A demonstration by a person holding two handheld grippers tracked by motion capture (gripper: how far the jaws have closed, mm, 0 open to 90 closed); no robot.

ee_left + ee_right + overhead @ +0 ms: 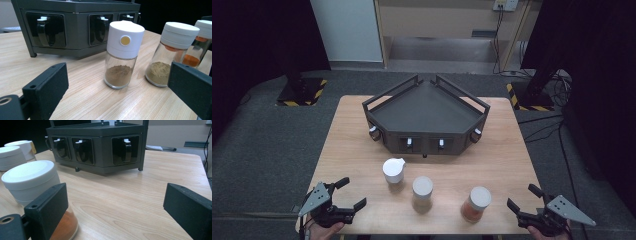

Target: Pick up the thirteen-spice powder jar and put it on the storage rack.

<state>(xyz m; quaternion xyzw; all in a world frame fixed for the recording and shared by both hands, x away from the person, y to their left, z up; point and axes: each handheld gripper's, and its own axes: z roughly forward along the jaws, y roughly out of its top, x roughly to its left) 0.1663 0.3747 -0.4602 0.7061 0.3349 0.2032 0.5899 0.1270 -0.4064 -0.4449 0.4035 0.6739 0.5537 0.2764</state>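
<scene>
- Pale wooden table (362, 150) carries everything: a dark grey angular rack (426, 116) at the far side and three glass spice jars in a loose row nearer to me.
- My left gripper (346, 194) hovers at the near left corner of the table, jaws spread wide and holding nothing; my hand (324, 231) grips it from below.
- My right gripper (522, 197) sits at the near right corner, jaws likewise parted with bare wood between them in its own view.
- Left-hand jar (393, 170) has a white flip-top cap with a yellow dot and brown powder in the bottom; in my left gripper view it (123, 53) stands upright ahead, between the two jaws but well clear of both.
- Middle jar (422, 193) has a round white lid and tan powder; it stands just right of the first, apart from it.
- Right-hand jar (475, 203) holds orange powder under a round white lid; in my right gripper view it (32, 185) stands close behind my left-side jaw, outside the gap; whether they touch I cannot tell.
- Rack's front face shows small recessed bays with white-tipped dark hooks (127, 148), and its flat top tray lies within low rails.
- All three jars stand upright on the table, in front of the rack and not touching it.
</scene>
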